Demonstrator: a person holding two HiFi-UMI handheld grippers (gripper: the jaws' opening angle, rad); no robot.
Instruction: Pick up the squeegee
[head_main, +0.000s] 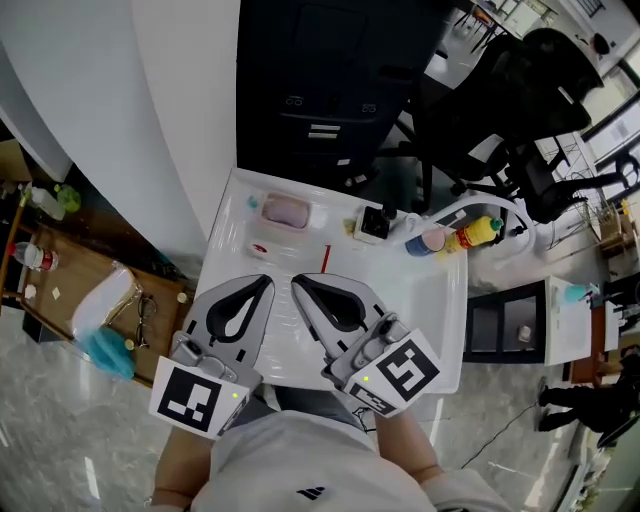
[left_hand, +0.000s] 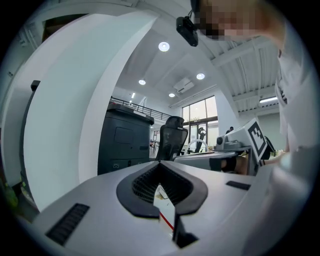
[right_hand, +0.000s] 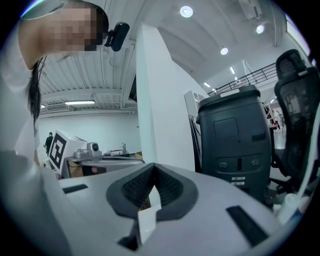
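On the white table (head_main: 430, 330) I cannot pick out the squeegee for certain. A thin red strip (head_main: 326, 258) lies mid-table, and a small black-and-white object (head_main: 374, 223) sits behind it. My left gripper (head_main: 268, 280) hovers over the table's front half, shut with nothing in it, its tips a short way left of the red strip. My right gripper (head_main: 296, 282) is beside it, also shut and empty, tips pointing at the strip. The left gripper view shows the shut jaws (left_hand: 160, 166) with a bit of the red strip (left_hand: 167, 222) through the gap. The right gripper view shows its shut jaws (right_hand: 152, 168).
A pink block in a clear tray (head_main: 286, 212) sits at the table's back left. A pink-capped bottle (head_main: 430, 241) and a yellow bottle (head_main: 476, 232) stand back right. A black cabinet (head_main: 320, 90) and an office chair (head_main: 520, 90) stand behind the table. A wooden side table (head_main: 90, 290) is left.
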